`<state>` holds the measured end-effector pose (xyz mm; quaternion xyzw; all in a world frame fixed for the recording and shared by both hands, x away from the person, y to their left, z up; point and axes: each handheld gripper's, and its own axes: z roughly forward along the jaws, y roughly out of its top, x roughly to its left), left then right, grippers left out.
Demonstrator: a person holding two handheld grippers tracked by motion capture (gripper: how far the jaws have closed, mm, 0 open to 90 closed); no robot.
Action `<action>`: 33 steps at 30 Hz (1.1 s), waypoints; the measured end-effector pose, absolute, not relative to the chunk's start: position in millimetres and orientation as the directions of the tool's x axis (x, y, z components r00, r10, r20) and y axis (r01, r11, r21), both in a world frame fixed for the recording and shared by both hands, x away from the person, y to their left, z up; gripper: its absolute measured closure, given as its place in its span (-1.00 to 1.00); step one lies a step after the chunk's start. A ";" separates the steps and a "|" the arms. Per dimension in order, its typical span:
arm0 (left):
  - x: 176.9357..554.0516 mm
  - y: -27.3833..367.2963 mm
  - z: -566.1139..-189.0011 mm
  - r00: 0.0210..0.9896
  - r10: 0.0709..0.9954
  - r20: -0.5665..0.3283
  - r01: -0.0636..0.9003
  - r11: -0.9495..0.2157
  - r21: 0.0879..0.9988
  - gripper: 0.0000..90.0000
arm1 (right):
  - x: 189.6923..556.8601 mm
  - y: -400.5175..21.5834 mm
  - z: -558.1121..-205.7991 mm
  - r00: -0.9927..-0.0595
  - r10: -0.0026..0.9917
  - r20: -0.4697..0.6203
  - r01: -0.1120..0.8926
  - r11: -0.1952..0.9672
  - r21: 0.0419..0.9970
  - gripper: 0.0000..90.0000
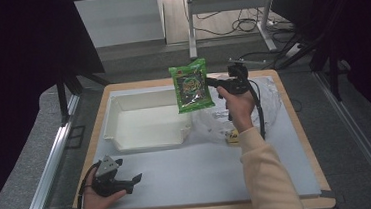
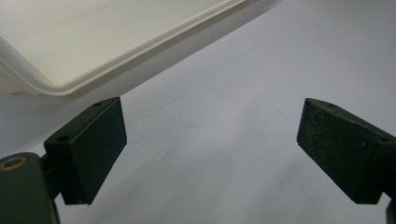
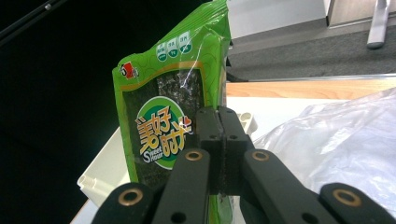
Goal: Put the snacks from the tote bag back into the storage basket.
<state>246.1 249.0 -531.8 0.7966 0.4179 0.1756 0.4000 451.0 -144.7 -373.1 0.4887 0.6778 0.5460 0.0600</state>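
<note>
In the high view the right gripper (image 1: 211, 82), just above the centre of the frame, is clamped on the edge of a green snack packet (image 1: 191, 86), which hangs upright above the right end of the white tray (image 1: 120, 134). A clear plastic bag (image 1: 268, 98) lies right of it on the desk (image 1: 189, 174). At lower left, the left gripper (image 1: 135, 181) rests with jaws wide and nothing between them.

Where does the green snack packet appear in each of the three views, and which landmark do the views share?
High view: green snack packet at upper centre, held up over the white tray's right end by the right gripper.
Left gripper view: not in it.
Right gripper view: packet left of centre, pinched at its edge.
Shared landmark: the white tray.
</note>
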 end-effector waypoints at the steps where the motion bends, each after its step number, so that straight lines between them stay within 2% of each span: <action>1: 246.1 249.1 -531.7 0.589 0.806 -0.055 0.525 -0.330 0.784 -0.81 | 451.3 -142.8 -373.7 -0.517 0.727 0.452 0.598 -0.071 0.798 0.99; 33: 246.2 249.2 -531.7 0.596 0.801 -0.056 0.523 -0.335 0.784 -0.81 | 456.0 -97.2 -386.0 -0.565 0.693 0.448 0.609 -0.017 0.793 0.99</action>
